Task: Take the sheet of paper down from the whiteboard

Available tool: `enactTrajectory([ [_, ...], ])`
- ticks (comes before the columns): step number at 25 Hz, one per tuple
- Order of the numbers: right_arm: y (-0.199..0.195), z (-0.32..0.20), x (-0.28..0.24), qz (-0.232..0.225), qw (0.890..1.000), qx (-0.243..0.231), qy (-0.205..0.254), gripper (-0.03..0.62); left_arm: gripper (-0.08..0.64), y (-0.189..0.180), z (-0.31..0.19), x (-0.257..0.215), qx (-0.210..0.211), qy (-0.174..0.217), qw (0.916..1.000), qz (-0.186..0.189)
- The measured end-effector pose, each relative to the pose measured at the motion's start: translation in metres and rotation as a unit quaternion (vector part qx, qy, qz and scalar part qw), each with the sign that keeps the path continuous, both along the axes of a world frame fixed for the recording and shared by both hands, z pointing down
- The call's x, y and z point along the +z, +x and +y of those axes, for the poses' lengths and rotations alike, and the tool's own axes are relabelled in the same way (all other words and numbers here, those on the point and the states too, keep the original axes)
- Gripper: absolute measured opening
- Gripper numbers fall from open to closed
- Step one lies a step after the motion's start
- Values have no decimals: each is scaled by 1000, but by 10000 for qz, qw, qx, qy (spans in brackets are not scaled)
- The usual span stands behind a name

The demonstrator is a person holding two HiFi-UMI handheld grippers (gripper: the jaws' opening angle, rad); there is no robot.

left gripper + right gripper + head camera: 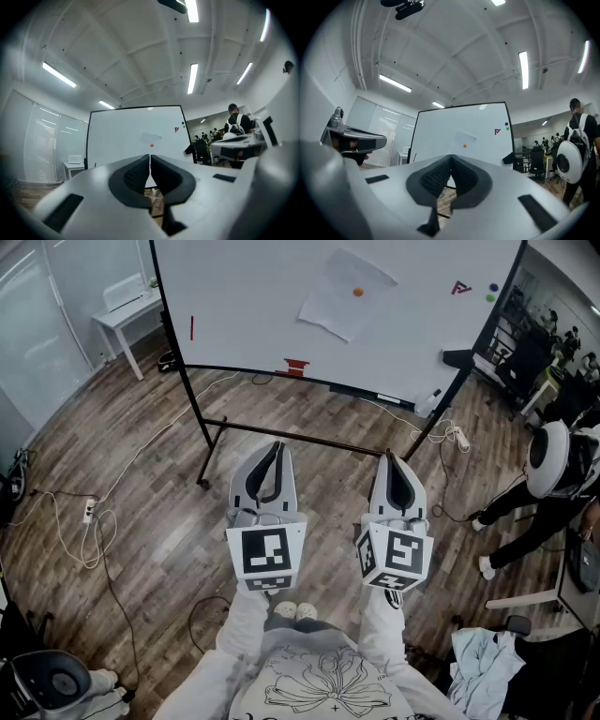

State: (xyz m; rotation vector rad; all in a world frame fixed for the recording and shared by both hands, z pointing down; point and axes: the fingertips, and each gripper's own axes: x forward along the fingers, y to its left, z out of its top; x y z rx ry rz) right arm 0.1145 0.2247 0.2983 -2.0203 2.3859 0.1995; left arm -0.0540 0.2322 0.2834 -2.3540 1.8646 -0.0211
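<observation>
Two tools: left hand-held gripper (277,448) and right hand-held gripper (390,460), jaws pressed together, empty, aimed level at whiteboard (244,315), well apart. Paper (333,310) held up there by orange magnet (358,292); approach apparently not begun.

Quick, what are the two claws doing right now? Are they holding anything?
The left gripper: closed, holding nothing.
The right gripper: closed, holding nothing.
</observation>
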Motion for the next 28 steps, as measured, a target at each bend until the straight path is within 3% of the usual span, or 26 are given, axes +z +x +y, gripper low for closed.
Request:
enactTrajectory([
  [12,12,-19,4,-80,10000,43,-10,3,11,7,-17,6,-102,-52,9999,-14],
  [22,20,-39,22,-159,9995,-235,-146,3,11,19,-27,23,-261,-168,9995,45],
  [28,18,-69,31,-187,9992,-280,-228,3,11,20,-58,29,-246,-219,9994,53],
])
